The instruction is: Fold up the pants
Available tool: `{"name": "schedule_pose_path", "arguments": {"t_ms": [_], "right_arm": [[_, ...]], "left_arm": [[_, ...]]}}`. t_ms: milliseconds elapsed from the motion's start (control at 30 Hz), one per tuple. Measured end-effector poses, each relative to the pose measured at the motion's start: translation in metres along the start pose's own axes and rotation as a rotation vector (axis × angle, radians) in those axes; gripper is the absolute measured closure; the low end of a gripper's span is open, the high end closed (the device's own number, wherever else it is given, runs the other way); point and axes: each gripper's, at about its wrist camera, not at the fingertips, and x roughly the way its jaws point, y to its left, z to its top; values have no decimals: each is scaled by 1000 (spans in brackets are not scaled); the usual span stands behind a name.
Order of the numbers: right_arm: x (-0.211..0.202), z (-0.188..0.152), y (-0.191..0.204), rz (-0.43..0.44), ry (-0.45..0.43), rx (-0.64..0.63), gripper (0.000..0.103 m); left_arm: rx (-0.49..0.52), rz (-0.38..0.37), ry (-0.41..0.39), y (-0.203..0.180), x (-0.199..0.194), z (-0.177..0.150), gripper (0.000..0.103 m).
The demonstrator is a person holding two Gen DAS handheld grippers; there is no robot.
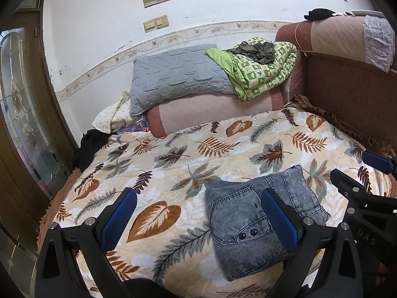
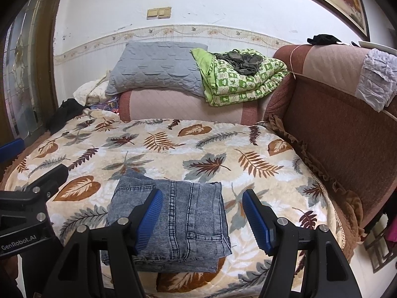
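Grey-blue denim pants [image 1: 250,221] lie folded into a compact stack on the leaf-patterned blanket [image 1: 173,164]. They also show in the right wrist view [image 2: 178,221]. My left gripper [image 1: 198,218] is open and empty, hovering above the blanket, its right finger over the stack. My right gripper [image 2: 203,218] is open and empty, held above the stack's right half. The right gripper also shows at the right edge of the left wrist view [image 1: 357,173]. The left gripper's body shows at the left of the right wrist view [image 2: 27,198].
A grey pillow [image 1: 173,74] and a folded green quilt [image 1: 260,69] sit on the sofa arm at the back. The brown sofa backrest [image 2: 335,129] runs along the right. Dark clothing [image 1: 86,146] lies at the blanket's far left by a glass door [image 1: 22,104].
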Motion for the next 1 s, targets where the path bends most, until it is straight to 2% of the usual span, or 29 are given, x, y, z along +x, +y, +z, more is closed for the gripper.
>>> {"name": "schedule_pose_path", "arguments": {"t_ms": [1000], "right_arm": [[1, 2, -12, -13, -4, 29, 33]], "left_arm": [[8, 8, -3, -4, 1, 5, 3]]}}
